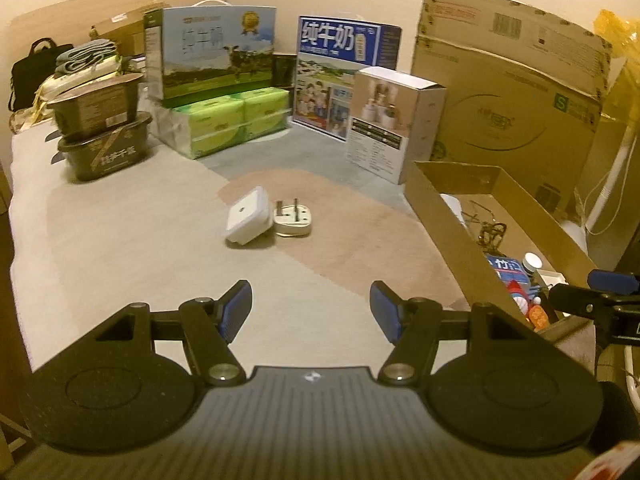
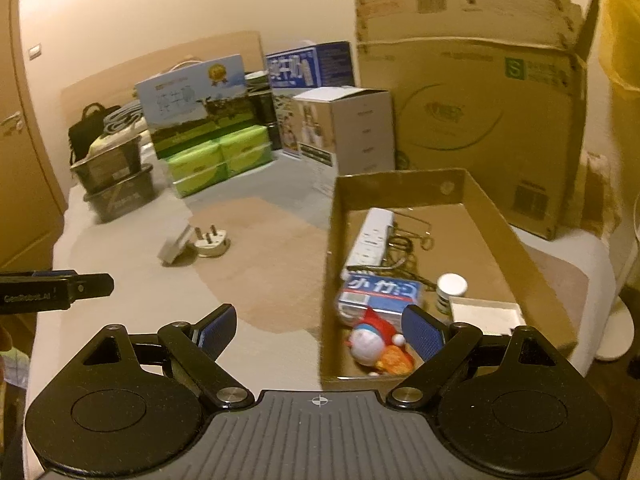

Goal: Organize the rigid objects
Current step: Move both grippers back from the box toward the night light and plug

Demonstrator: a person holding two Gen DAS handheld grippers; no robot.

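The left gripper (image 1: 311,310) hung over the near part of the cloth-covered surface (image 1: 120,232) with its blue-padded fingers spread wide and nothing between them. Farther out, near the middle of that surface, a white square adapter (image 1: 247,220) leaned on its edge with a cream three-pin plug (image 1: 292,222) touching its right side, prongs pointing up. To the right stood a shallow cardboard tray (image 2: 416,192), and the right gripper (image 2: 320,334) hovered at its near left corner, fingers likewise spread and holding nothing; the right finger pad lay over the tray, the left one over the cloth. Inside the tray a white power strip (image 2: 370,240) lay along the left wall toward the far end, with a tangle of dark wire things (image 2: 404,246) just beside it. Nearer lay a blue packet with white lettering (image 2: 380,294), a small white-capped jar (image 2: 451,290) to its right, and a flat white box (image 2: 486,314) near the right wall. A small Doraemon toy in a red cap (image 2: 374,342) rested at the near end, touching an orange item too blurred to identify. Along the far side stood milk cartons (image 1: 212,50), green tissue packs (image 1: 224,120), a white appliance box (image 1: 394,124) and a big brown carton (image 1: 508,92); two dark tubs (image 1: 102,132) were stacked at the far left.
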